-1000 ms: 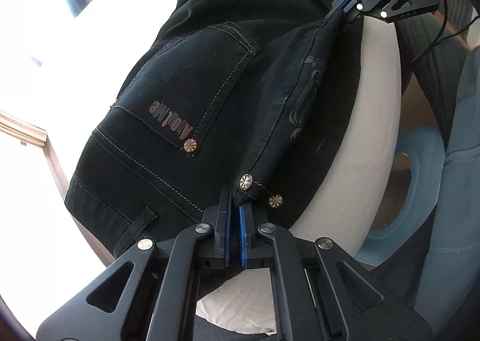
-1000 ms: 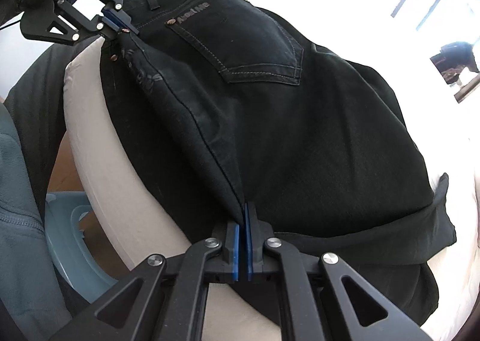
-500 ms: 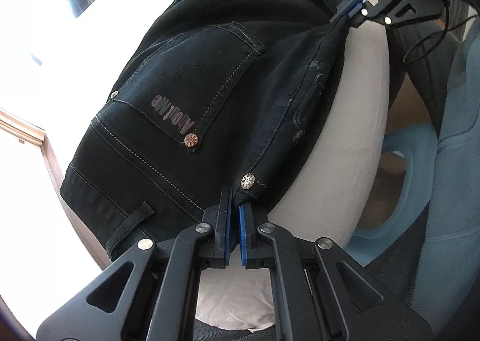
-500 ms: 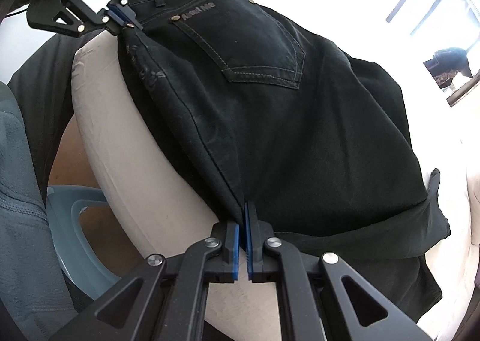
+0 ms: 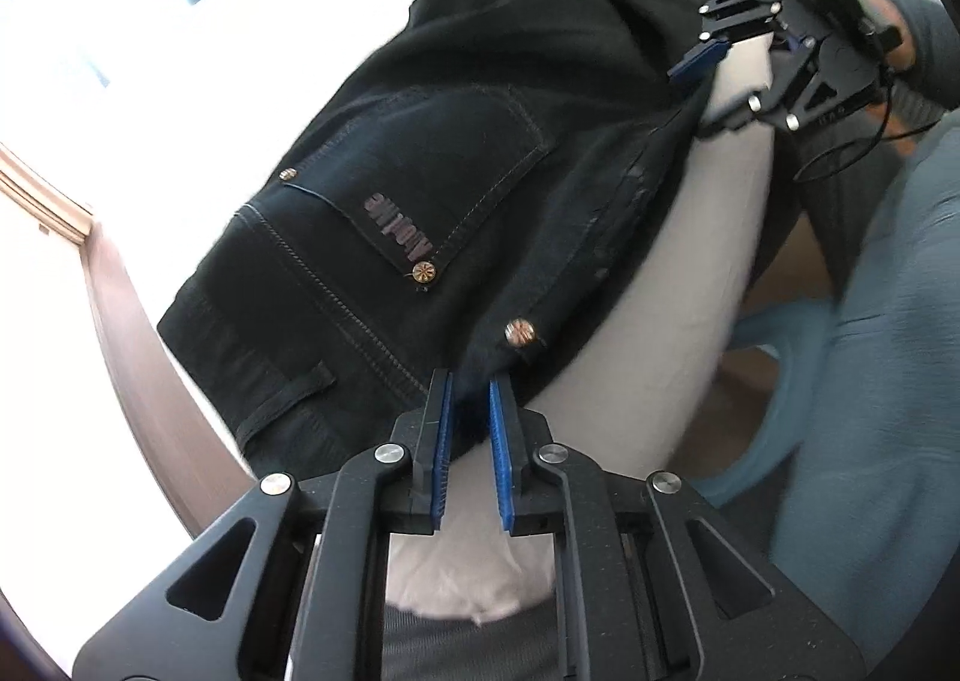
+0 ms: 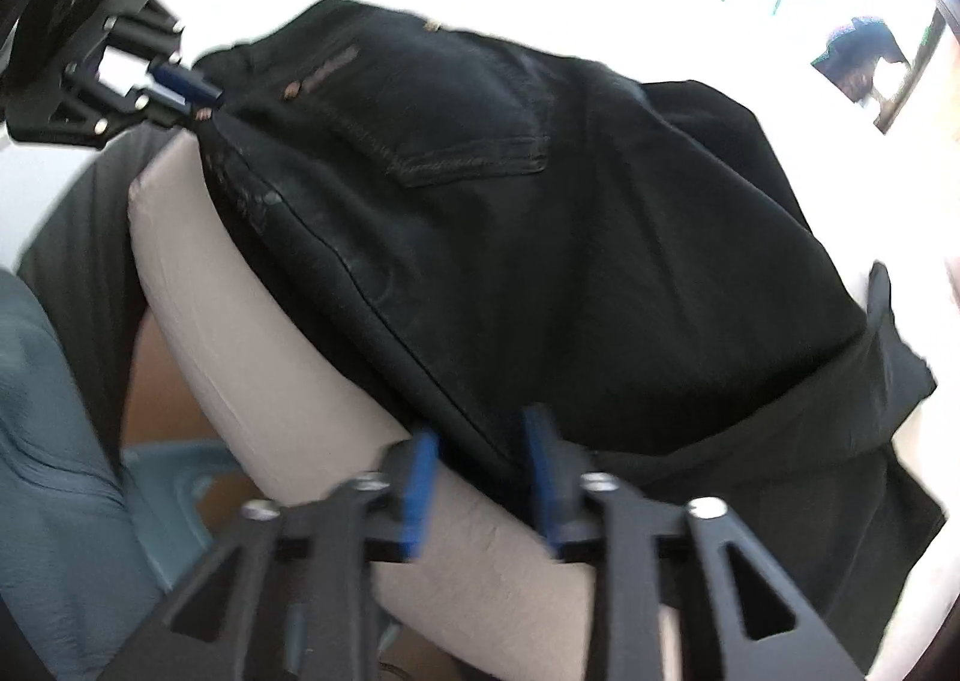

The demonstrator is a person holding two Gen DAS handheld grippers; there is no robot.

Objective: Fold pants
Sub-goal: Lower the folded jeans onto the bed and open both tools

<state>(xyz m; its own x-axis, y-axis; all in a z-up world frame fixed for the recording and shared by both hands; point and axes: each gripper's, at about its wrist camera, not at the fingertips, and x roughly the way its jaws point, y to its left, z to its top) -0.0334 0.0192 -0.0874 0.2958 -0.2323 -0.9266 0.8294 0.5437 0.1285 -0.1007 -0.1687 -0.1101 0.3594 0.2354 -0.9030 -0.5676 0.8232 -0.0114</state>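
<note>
Left wrist view: the black pants (image 5: 456,189) lie folded on the white bed (image 5: 678,285), filling the centre; the left gripper (image 5: 470,417) at six o'clock has just been opening, waistband corner between its parted pads, seemingly loose.

Right wrist view: the right gripper (image 6: 480,471) has likewise just been opening, blue pads apart astride the pants' folded edge (image 6: 480,441).

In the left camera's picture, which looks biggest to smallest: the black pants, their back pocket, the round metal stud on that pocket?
1. black pants
2. back pocket
3. round metal stud
</note>
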